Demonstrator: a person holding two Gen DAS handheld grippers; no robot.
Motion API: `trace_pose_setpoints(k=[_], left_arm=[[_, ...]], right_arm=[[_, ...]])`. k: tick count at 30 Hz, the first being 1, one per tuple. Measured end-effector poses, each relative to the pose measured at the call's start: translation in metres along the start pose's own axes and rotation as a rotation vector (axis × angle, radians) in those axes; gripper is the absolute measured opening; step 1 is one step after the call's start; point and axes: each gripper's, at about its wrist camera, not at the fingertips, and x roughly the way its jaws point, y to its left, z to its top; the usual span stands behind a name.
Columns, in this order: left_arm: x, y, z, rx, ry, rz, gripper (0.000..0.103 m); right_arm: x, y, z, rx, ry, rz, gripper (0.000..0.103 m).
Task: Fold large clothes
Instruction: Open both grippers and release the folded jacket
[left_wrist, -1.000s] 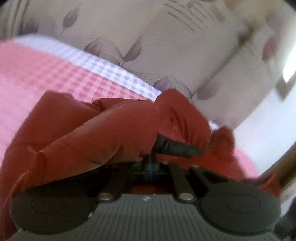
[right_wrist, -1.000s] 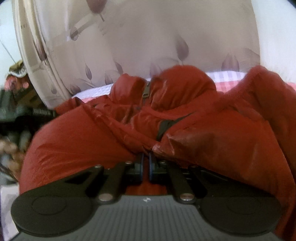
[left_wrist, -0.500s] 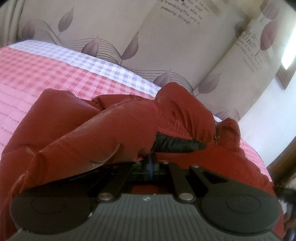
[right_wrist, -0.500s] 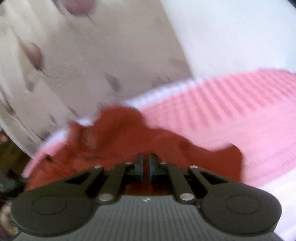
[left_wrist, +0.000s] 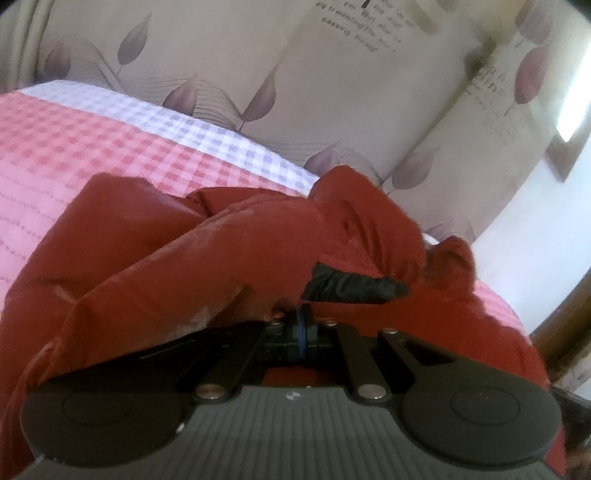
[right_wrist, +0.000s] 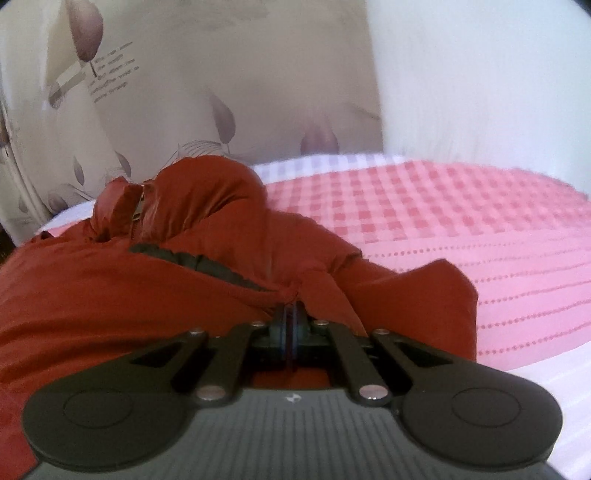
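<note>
A large red padded jacket (left_wrist: 177, 266) with black trim (left_wrist: 354, 286) lies bunched on a pink checked bed (left_wrist: 74, 147). My left gripper (left_wrist: 301, 317) is shut on a fold of the jacket near the black trim. In the right wrist view the same jacket (right_wrist: 110, 295) spreads left, its hood (right_wrist: 207, 192) and zip towards the curtain. My right gripper (right_wrist: 291, 314) is shut on a pinch of jacket fabric by a black edge strip (right_wrist: 207, 266). A flap of the jacket (right_wrist: 424, 302) lies to the right on the bed.
A beige curtain with leaf prints (left_wrist: 295, 74) hangs behind the bed, also in the right wrist view (right_wrist: 184, 92). A white wall (right_wrist: 480, 74) stands at the right. Bare pink bedspread (right_wrist: 480, 221) extends right of the jacket. A dark wooden edge (left_wrist: 565, 325) shows far right.
My right gripper swung quickly with the jacket, pulling the fabric over and down onto the bed. My left gripper kept its hold and barely moved.
</note>
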Motion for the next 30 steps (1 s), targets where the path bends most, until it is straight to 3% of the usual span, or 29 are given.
trace_pose_setpoints(k=[2, 3, 4, 6, 7, 8, 11, 14, 16, 20, 22, 25, 28, 30], left_arm=[[-0.014, 0.004, 0.004, -0.06, 0.01, -0.024, 0.015], [-0.026, 0.007, 0.006, -0.09, -0.004, -0.052, 0.036], [-0.037, 0.007, 0.008, -0.088, -0.022, -0.057, 0.049], [-0.065, 0.004, 0.012, -0.042, -0.088, -0.022, 0.088], [-0.078, 0.002, 0.012, -0.011, -0.124, 0.016, 0.098], [-0.091, 0.001, 0.013, 0.025, -0.167, 0.056, 0.103], [-0.116, 0.006, 0.017, 0.102, -0.227, 0.128, 0.103], [-0.116, 0.026, 0.021, 0.107, -0.15, 0.193, 0.103], [-0.109, 0.044, 0.02, 0.085, -0.08, 0.188, 0.103], [-0.09, 0.08, 0.014, 0.004, 0.024, 0.132, 0.103], [-0.08, 0.09, 0.012, -0.022, 0.042, 0.095, 0.102], [-0.068, 0.105, 0.011, -0.059, 0.091, -0.044, 0.099], [-0.055, 0.108, 0.016, -0.019, 0.111, -0.117, 0.098], [-0.047, 0.108, 0.021, -0.018, 0.126, -0.135, 0.087]], right_arm=[[-0.006, 0.002, 0.002, -0.001, -0.004, -0.005, 0.0], [-0.014, 0.003, 0.006, 0.014, 0.011, -0.03, 0.002], [-0.027, 0.006, 0.01, 0.039, 0.001, -0.07, 0.011], [-0.068, 0.019, 0.01, 0.035, -0.134, -0.127, 0.045], [-0.085, 0.027, 0.007, 0.003, -0.185, -0.141, 0.092], [-0.098, 0.035, 0.005, -0.028, -0.207, -0.151, 0.103], [-0.125, 0.06, -0.012, -0.117, -0.249, -0.167, 0.103], [-0.133, 0.073, -0.025, -0.109, -0.252, -0.157, 0.103], [-0.133, 0.078, -0.032, -0.08, -0.265, -0.156, 0.103], [-0.125, 0.093, -0.043, -0.073, -0.289, -0.23, 0.103], [-0.119, 0.097, -0.045, -0.123, -0.265, -0.176, 0.103], [-0.113, 0.1, -0.046, -0.182, -0.24, -0.133, 0.103], [-0.106, 0.092, -0.048, -0.13, -0.225, -0.009, 0.103], [-0.099, 0.086, -0.053, -0.08, -0.226, 0.013, 0.103]])
